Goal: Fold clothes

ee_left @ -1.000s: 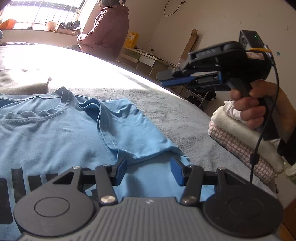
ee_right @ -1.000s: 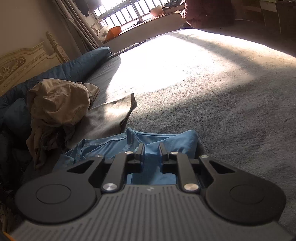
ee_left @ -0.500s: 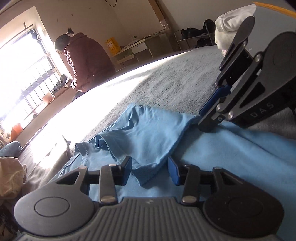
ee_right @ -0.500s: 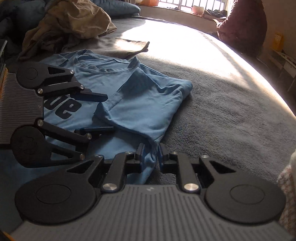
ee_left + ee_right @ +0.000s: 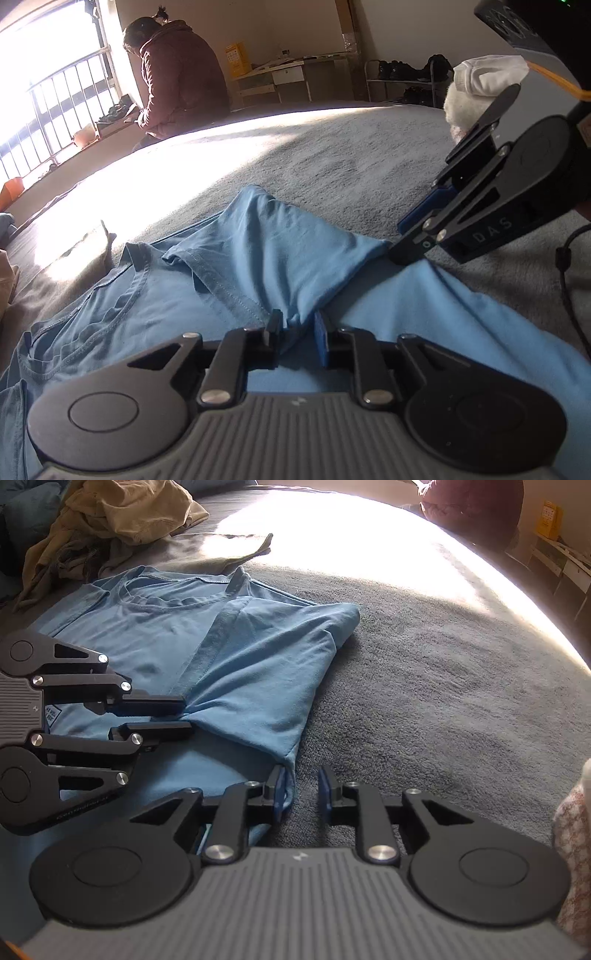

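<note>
A blue T-shirt [image 5: 155, 635] lies flat on a grey blanket [image 5: 424, 686] that covers the bed, with its collar turned toward the far side, where a beige heap of clothes [image 5: 110, 513] rests just behind the shirt. One sleeve [image 5: 266, 672] of the shirt is folded inward over the chest. The left gripper [image 5: 297, 332] is low over the shirt, at the lower corner of this folded sleeve, and its two fingers are pressed on a small bunch of the sleeve cloth, so it is grasping the sleeve. In the right wrist view this same gripper comes in from the left side, with the cloth gathered to a point between its fingers. The right gripper [image 5: 301, 788] is at the outer edge of the shirt, where the side seam meets the blanket. Its fingers stand apart; the seam edge touches the inner side of the left finger, and the other finger is over bare blanket, so it is released. A stack of folded laundry [image 5: 476, 88] sits on the blanket, well apart from the shirt, behind the right gripper. A person in a dark red jacket [image 5: 177, 74] is by the window, far beyond the shirt.
</note>
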### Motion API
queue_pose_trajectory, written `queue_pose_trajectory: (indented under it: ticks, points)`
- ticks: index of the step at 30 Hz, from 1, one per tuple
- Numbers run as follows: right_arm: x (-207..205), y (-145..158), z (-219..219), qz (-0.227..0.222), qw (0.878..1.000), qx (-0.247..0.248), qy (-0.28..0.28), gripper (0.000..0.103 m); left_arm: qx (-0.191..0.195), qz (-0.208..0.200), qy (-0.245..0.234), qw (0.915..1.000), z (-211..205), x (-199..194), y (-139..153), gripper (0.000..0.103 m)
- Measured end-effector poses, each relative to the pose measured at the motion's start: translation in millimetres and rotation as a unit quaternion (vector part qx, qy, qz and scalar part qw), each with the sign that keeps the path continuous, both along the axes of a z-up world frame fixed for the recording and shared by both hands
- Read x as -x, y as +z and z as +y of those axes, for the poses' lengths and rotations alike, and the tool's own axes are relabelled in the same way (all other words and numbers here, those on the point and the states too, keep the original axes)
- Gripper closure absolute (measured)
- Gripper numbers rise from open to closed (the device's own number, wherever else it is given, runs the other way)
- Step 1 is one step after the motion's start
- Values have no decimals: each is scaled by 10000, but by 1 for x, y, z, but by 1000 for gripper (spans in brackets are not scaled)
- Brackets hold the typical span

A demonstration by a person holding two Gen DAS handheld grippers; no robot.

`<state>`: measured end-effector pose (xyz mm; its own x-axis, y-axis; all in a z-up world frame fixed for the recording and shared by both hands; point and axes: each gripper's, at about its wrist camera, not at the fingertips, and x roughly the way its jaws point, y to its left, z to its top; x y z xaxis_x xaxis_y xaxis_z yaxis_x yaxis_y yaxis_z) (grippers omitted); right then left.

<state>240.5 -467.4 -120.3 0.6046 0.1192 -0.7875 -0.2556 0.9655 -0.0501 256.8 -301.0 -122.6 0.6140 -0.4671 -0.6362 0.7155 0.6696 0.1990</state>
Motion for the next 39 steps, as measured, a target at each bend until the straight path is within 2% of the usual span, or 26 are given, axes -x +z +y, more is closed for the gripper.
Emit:
queue_pose_trajectory:
  ticks: [1, 2, 6, 9, 13, 15, 18, 19, 21, 23, 25, 29, 33, 36, 39]
  points:
    - [1, 2, -1, 14, 10000, -1, -7, 78, 85, 41, -60, 9999, 6, 0, 3, 54]
    - [3, 8, -4, -44, 10000, -45, -16, 78, 192, 66, -135, 9997, 14, 1, 8, 50]
    - [0, 30, -14, -329, 9967, -744, -82, 78, 723, 133, -107, 9972, 35, -11, 32, 48]
    - [-17, 30, -14, -365, 9931, -1108, -139, 79, 975, 134, 130, 9951, 26, -38, 46, 48]
    - [-50, 8, -20, 150, 9866, -1556, -463, 79, 944, 44, 346, 9949, -18, -90, 48, 48]
    - [-62, -7, -31, 481, 9771, -1943, -721, 78, 902, 203, 420, 9948, -42, -117, 44, 48]
    - [-65, -20, -40, 679, 9612, -2553, -799, 79, 784, 488, 568, 9941, -72, -152, 30, 49]
    - [-64, -23, -40, 698, 9593, -2624, -773, 80, 675, 510, 602, 9946, -80, -161, 22, 50]
    - [-58, -27, -36, 718, 9615, -2558, -696, 94, 592, 580, 809, 9933, -87, -176, 9, 53]
    - [-51, -28, -34, 701, 9631, -2514, -658, 98, 571, 663, 1076, 9903, -89, -190, -3, 54]
    - [-44, -26, -36, 660, 9639, -2492, -674, 99, 598, 748, 1317, 9867, -90, -202, -13, 53]
    - [-32, -26, -40, 734, 9635, -2455, -773, 99, 902, 802, 1503, 9812, -87, -207, -13, 50]
    - [-14, -12, -52, 630, 9573, -2634, -1015, 93, 1398, 951, 1817, 9687, -60, -206, 13, 51]
    - [24, 16, -65, 249, 9538, -2745, -1196, 90, 1745, 937, 2032, 9589, -16, -194, 55, 51]
    - [71, 48, -80, -228, 9480, -2858, -1383, 87, 2113, 867, 2143, 9497, 45, -164, 107, 49]
